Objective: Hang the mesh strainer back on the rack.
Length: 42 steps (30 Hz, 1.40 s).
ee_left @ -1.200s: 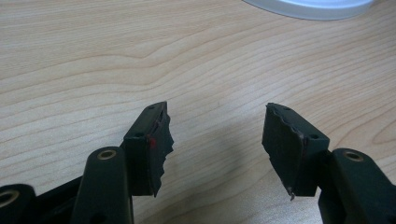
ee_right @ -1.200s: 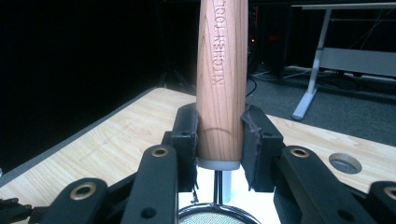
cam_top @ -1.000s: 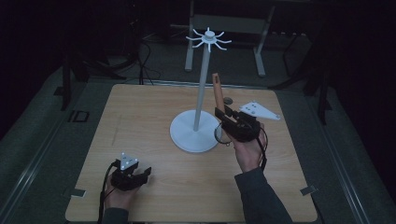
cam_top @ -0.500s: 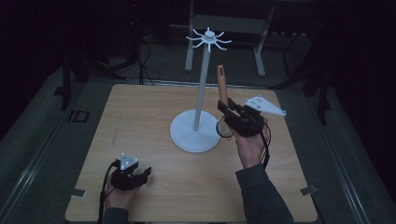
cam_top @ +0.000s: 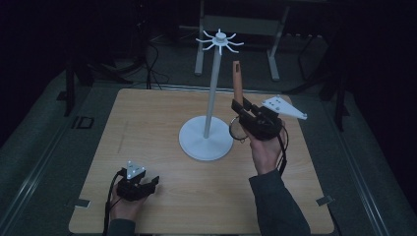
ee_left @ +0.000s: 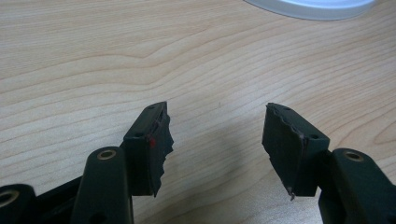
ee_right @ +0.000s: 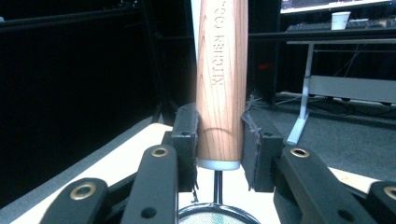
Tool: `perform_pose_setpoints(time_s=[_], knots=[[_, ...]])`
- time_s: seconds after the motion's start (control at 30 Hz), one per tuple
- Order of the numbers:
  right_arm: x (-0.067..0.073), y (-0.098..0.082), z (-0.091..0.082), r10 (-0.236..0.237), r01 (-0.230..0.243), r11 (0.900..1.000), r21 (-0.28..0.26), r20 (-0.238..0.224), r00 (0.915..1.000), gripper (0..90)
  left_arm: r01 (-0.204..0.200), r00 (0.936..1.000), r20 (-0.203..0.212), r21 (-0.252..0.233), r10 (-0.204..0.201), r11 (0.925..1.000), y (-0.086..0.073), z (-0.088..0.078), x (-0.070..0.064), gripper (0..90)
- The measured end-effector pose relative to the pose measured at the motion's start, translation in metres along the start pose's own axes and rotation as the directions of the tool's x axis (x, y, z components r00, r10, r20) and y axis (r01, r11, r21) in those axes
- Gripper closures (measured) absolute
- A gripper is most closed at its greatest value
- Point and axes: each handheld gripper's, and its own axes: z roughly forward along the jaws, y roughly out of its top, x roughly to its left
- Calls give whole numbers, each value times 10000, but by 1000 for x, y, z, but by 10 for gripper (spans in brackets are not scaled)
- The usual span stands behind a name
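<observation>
1. My right tongs (cam_top: 244, 109) are pinching the wooden handle (ee_right: 221, 84) of a small mesh strainer (cam_top: 238, 129), near the handle's lower end. The handle stands upright above the jaws and the mesh ring hangs just below them, beside the white stand's pole (cam_top: 212, 88).
2. The likeliest trouble, as I judge it, is the handle pivoting in the grip. The pads hold it low, so most of its length stands free above them (a long lever), and a knock could tilt it.
3. A knock would most likely come from the pole, which is just to the left of my right tongs, or from the hooks (cam_top: 220, 40) spread at its top, higher than the handle's tip.
4. Bumping the pole could also rock the stand on its round base (cam_top: 205, 142), which sits near and below my right tongs.
5. My left tongs (ee_left: 217, 144) are spread apart with nothing between them, low over the bare desk (cam_top: 162, 113), well apart from the stand.
6. Open room: plenty above and to the right of my right tongs. The desk's right edge is near that hand; its near edge lies just behind my left tongs.
</observation>
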Motion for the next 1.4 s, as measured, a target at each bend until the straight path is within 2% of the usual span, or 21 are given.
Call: perform_pose_setpoints(time_s=[0.33,0.57,0.77,1.0,1.4], knots=[[0,10,-6,88,-89,9987,-508,-19,10000,691,-18,10000,14,31,18,10000,0,1,-1,414],[1,18,-7,145,-163,9967,-797,-236,9996,691,-18,10000,17,20,18,10000,0,1,-1,414],[0,24,-2,209,-236,9967,-777,-348,9992,691,-6,10000,10,11,6,10000,0,0,-1,413],[-4,28,7,553,-603,9964,-590,-829,9950,690,-2,10000,12,-9,2,10000,0,0,0,413],[-10,32,25,1183,-1212,9926,-72,-1699,9783,690,5,10000,17,-15,-5,10000,0,0,0,413]])
